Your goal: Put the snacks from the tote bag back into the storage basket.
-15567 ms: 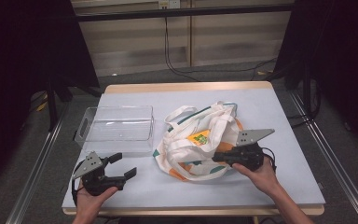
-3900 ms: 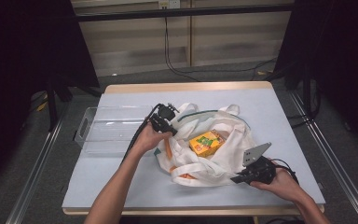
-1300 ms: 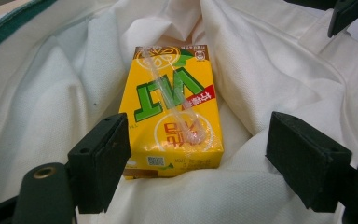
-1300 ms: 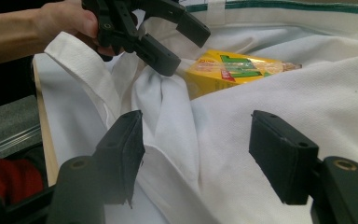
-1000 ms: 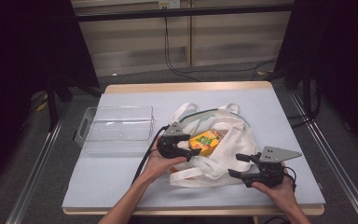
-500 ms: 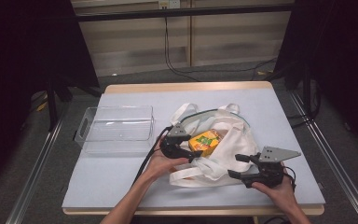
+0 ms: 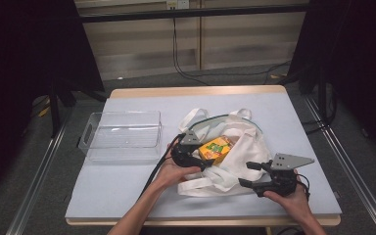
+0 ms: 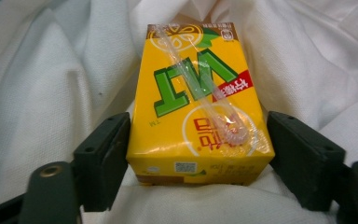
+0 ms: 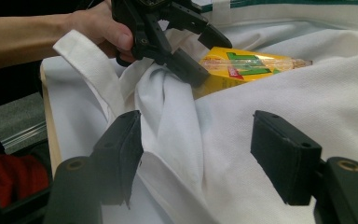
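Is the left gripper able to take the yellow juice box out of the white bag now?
Probably yes. The left gripper has its open jaws on both sides of the juice box, which lies uncovered on the bag cloth. Nothing blocks it; it only needs to close.

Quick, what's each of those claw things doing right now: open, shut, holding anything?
Left gripper: open, fingers either side of the yellow drink carton, not clamped.
Right gripper: open over the white cloth bag, holding nothing.

Clear plastic bin on grey table, left side.
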A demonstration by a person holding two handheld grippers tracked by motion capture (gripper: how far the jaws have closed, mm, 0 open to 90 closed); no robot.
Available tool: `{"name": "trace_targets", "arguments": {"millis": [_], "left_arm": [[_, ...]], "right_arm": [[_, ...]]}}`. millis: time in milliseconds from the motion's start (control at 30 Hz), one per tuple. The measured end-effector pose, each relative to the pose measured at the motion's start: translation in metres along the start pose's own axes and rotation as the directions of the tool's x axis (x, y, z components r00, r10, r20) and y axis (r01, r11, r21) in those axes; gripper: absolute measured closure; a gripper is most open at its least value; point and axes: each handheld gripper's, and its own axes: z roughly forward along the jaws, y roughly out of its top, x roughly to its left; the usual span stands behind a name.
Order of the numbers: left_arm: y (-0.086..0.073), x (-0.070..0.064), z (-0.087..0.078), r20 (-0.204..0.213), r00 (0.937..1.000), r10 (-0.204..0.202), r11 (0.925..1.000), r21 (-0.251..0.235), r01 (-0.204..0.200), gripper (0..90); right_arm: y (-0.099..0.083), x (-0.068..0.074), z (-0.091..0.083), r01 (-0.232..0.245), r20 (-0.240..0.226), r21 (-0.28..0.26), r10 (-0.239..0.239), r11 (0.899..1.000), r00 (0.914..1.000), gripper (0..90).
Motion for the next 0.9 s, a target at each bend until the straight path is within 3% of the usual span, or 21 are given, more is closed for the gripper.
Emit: {"name": "trace_targets", "arguments": {"millis": [300,333,467,900], "left_arm": [[0.003,0.0,-0.001,-0.003,0.9996,-0.028,0.9996,0.007,0.028,27.7],[0.004,0.0,-0.003,-0.006,0.9997,-0.022,0.9994,0.026,0.022,27.8],[0.008,0.0,-0.007,0.005,0.9995,-0.031,0.9995,0.009,0.031,27.8],[0.02,0.006,-0.023,0.018,0.9971,-0.074,0.9971,0.017,0.074,27.8]], "right_arm": [[0.001,-0.002,0.001,-0.007,0.002,-0.003,0.007,1.0,1.0,34.2],[0.001,-0.001,0.0,-0.007,0.003,-0.001,0.007,1.0,1.0,34.2],[0.0,0.0,-0.001,0.006,0.003,0.002,-0.006,1.0,1.0,34.1],[-0.001,-0.001,-0.002,0.006,0.001,0.0,-0.006,1.0,1.0,34.4]]}}
